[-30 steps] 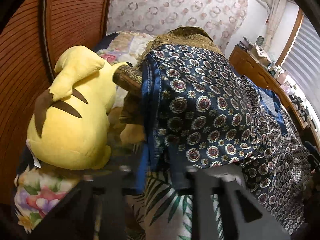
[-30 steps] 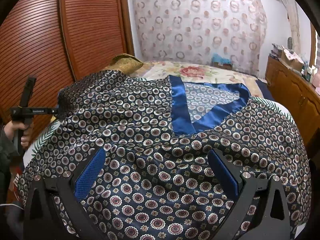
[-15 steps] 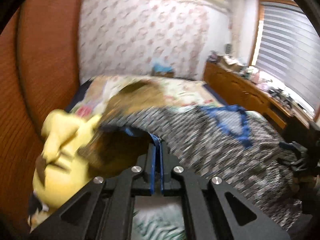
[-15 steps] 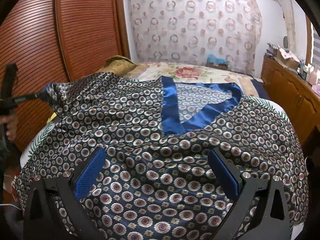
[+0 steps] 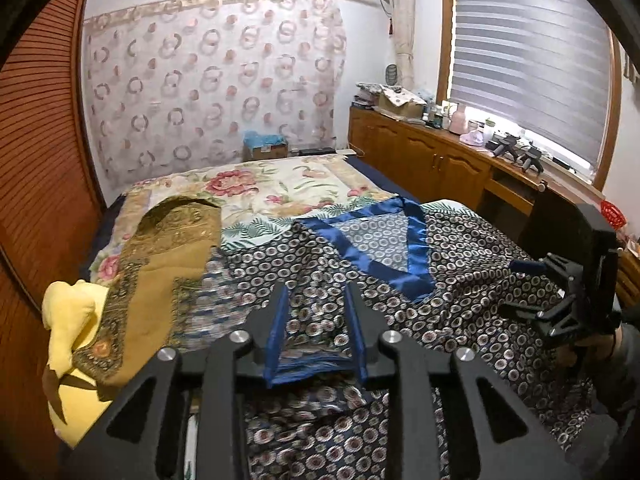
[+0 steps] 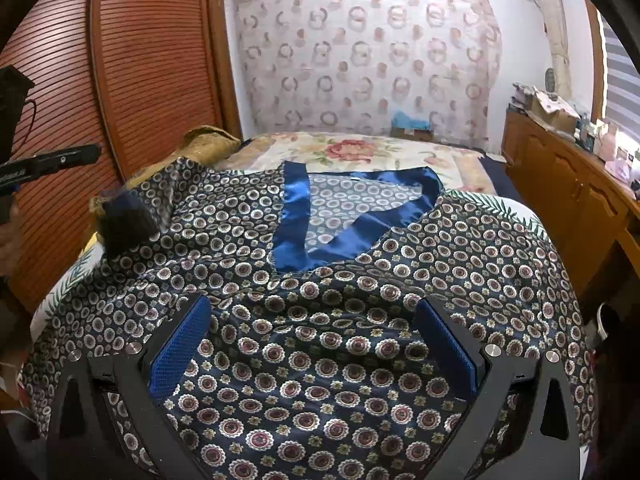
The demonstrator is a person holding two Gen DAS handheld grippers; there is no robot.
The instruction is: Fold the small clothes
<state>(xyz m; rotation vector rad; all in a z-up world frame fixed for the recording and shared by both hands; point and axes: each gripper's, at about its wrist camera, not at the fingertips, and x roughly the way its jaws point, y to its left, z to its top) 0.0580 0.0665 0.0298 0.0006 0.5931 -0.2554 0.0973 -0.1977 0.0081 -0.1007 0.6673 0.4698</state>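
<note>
Lay spread across the bed point(image 6: 404, 152), the patterned garment point(image 6: 360, 300), its blue-hemmed sleeve point(image 5: 304, 368) between the opening left gripper point(image 5: 316, 320), likely released onto the body; right gripper point(image 6: 316, 344) wide, empty.

No readable text anywhere — the only lettering is a faint white mark on the black bar of the left gripper point(image 6: 48, 162) seen from the right wrist (too blurred to make out). Boxes on the wooden counter point(image 5: 448, 148) — no legible labels.
</note>
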